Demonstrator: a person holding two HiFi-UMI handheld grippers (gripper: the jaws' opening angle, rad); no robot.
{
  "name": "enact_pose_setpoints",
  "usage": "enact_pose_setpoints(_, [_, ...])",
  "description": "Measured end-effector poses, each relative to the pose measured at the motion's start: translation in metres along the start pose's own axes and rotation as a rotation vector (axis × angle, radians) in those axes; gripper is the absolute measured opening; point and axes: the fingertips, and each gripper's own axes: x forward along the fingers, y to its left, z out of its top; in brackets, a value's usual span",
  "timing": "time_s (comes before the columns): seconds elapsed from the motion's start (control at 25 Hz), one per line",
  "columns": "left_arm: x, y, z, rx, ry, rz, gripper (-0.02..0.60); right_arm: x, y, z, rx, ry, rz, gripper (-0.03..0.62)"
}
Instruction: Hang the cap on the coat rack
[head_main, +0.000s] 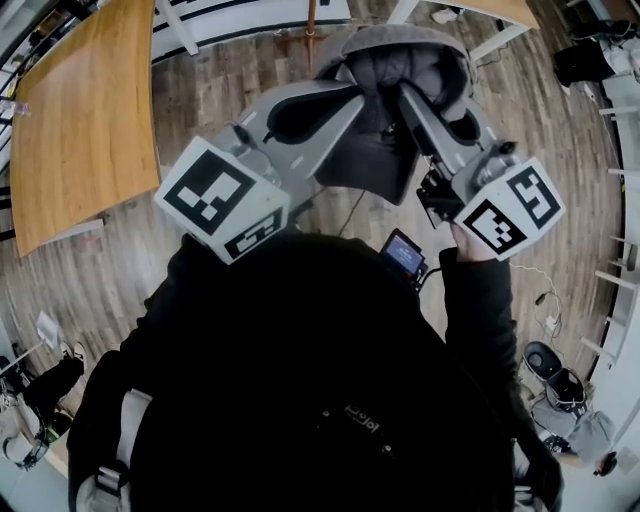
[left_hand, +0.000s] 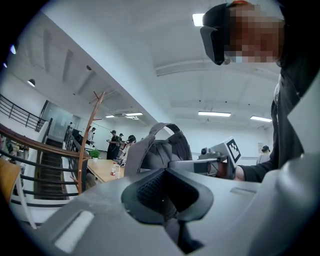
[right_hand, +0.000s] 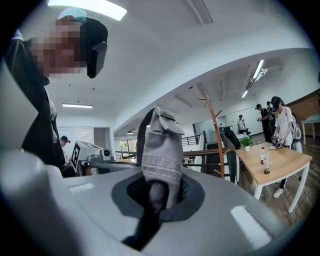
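The fingers (right_hand: 215, 210) of the right gripper (right_hand: 159, 194) are pressed together on a fold of the grey cap (right_hand: 161, 145), which rises upright out of them. The fingers (left_hand: 100, 215) of the left gripper (left_hand: 167, 195) are closed too. A dark edge of the same cap is pinched between them, and its grey crown and back strap stand just beyond.

From the head view we see both grippers held out roughly level in front of the person, whose sleeves are black. The grippers meet at the cap from either side. The cap is up in the air between them, above the wood plank floor (head_main: 560, 150), and touches nothing but the fingers.

Further out, a slim wooden coat rack (right_hand: 216, 135) with upturned pegs stands well apart from the cap, next to a dark stair railing (right_hand: 210, 152). To one side of it is a light wooden tabletop (right_hand: 280, 157) carrying a red-capped bottle (right_hand: 261, 156). A few people (right_hand: 276, 120) stand behind that tabletop.
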Motion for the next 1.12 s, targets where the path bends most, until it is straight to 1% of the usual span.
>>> enact_pose_setpoints(0.12, [-0.005,0.011,0.003,-0.001,-0.005,-0.003,0.003,0.012,0.001,0.002,0.0,0.008,0.001,0.015])
enact_pose_setpoints(0.36, [-0.003,0.012,-0.001,-0.014,0.009,-0.014,0.003,0.011,0.001,0.001,-0.004,0.036,-0.004,0.015])
enact_pose_setpoints(0.48, [-0.006,0.016,0.002,-0.014,0.008,-0.012,0.003,0.015,0.004,0.003,0.003,0.033,0.005,0.015])
enact_pose_setpoints(0.72, [-0.041,0.066,-0.002,-0.03,0.004,0.016,0.003,0.077,0.015,-0.005,0.002,0.053,0.039,0.015])
enact_pose_setpoints(0.92, [-0.043,0.079,-0.007,-0.042,0.036,0.046,0.003,0.095,0.009,-0.003,0.011,0.059,0.086,0.015])
enact_pose_setpoints(1.12, [-0.04,0.108,-0.005,-0.037,0.043,0.094,0.005,0.125,-0.011,0.0,0.035,0.044,0.13,0.015])
